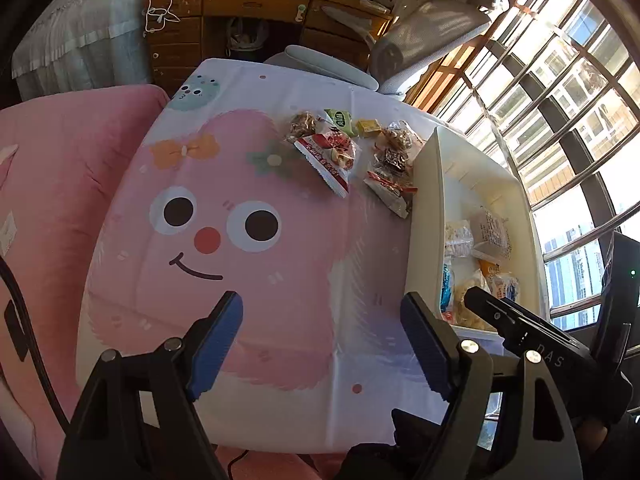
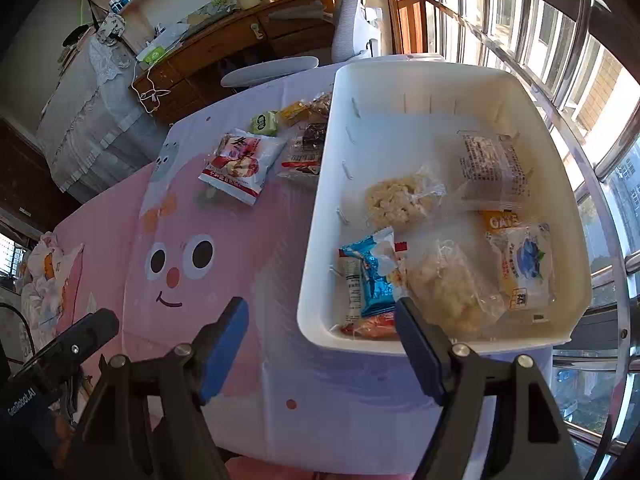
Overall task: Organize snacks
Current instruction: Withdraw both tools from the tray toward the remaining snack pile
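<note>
A white bin [image 2: 420, 92] [image 1: 430, 200] stands on the right of the pink cartoon tablecloth [image 1: 256, 240]. It holds several snack packs, among them a blue pack [image 2: 374, 276], puffed rice bars [image 2: 398, 198] and a blueberry pack [image 2: 528, 264]. More snacks lie on the cloth beyond it: a red-and-white pack [image 1: 332, 156] [image 2: 238, 164], a green pack [image 1: 340, 118] [image 2: 264, 123], a yellow one [image 1: 368, 126] and several clear-wrapped ones [image 1: 394, 160]. My left gripper [image 1: 322, 342] is open and empty above the cloth. My right gripper [image 2: 322, 346] is open and empty at the bin's near left corner.
A wooden desk [image 1: 256, 12] with clutter and a grey office chair [image 1: 424, 36] stand beyond the table. Barred windows [image 1: 560, 100] run along the right. A pink bed cover [image 1: 60, 184] lies at the left. The right gripper's body [image 1: 532, 332] sits beside my left one.
</note>
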{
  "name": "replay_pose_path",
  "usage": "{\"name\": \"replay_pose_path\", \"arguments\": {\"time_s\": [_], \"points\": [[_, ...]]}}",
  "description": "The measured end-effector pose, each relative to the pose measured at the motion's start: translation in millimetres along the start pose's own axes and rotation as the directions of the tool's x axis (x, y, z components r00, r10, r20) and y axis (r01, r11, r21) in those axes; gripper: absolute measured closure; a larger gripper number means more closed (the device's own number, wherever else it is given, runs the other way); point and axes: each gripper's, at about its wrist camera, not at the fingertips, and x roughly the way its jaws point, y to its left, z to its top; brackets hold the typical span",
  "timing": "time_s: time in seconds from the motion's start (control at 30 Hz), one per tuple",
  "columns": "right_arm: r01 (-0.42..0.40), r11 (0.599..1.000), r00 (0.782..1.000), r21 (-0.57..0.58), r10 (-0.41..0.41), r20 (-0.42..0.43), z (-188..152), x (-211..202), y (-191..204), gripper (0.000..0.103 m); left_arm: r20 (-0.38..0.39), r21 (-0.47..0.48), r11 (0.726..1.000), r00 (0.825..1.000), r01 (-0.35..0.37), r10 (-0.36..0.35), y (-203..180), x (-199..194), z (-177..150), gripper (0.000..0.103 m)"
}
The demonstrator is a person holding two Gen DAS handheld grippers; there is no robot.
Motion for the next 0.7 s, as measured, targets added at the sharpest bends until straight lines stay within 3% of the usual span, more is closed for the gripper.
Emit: {"name": "replay_pose_path", "arguments": {"time_s": [0.4,0.7], "points": [[-0.002,0.992,0.999,0.127,-0.003,0.046,-17.7,16.8,70.5,0.027,-0.012,0.106,0.994,0.999,-0.034,0.036,80.2,-18.6,27.8,0.023],[0.017,0.978,0.996,0.207,-0.034,0.083,-21.2,25.4,106.4,0.027,-0.022,0.163,0.987,1.0,0.001,0.002,122.2,-18.9,60.9,0.023]]}}
